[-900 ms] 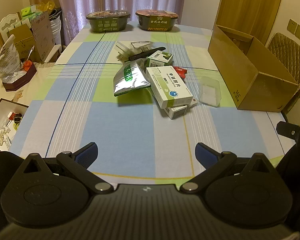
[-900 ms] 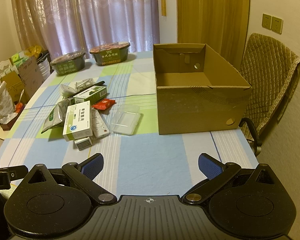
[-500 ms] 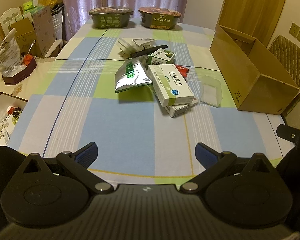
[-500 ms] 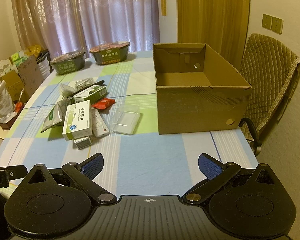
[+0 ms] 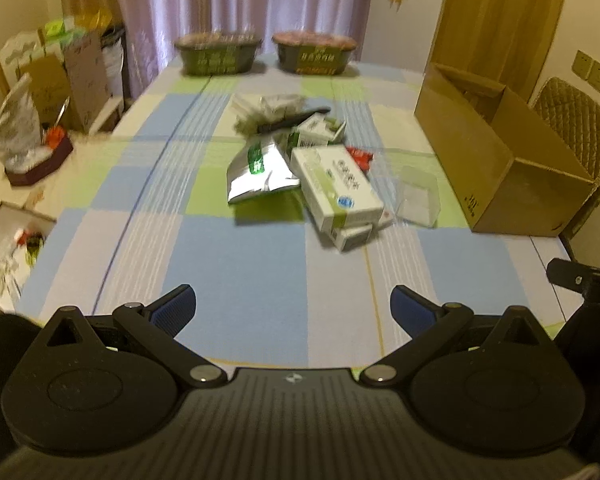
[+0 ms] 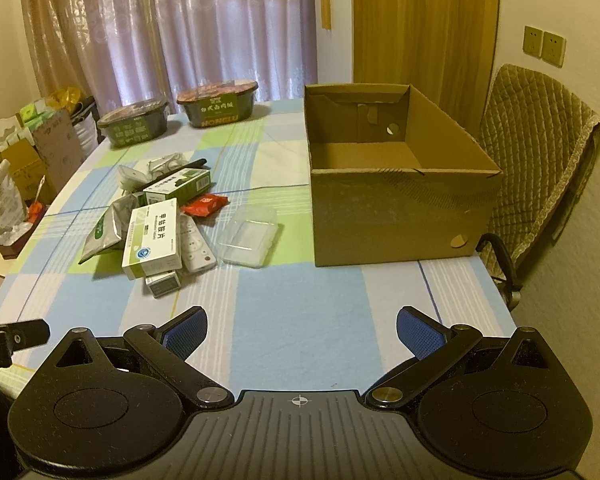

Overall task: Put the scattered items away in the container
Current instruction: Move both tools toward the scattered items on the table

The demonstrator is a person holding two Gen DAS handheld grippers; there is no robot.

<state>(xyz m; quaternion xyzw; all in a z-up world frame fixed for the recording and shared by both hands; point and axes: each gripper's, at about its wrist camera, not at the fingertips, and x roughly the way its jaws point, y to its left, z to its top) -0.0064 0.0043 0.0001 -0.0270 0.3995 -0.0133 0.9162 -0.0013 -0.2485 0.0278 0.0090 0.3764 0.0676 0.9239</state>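
Both hand-held grippers, left [image 5: 292,307] and right [image 6: 302,330], hover released near the worktop [image 6: 300,300] edge; clutter [image 6: 160,220] lies left of the empty box [image 6: 400,216].

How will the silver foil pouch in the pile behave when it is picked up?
The silver foil pouch will probably flop and crumple, since its surface is already creased. It looks flat and thin, so likely light. The white box leans partly on it, so lifting may shift that box.
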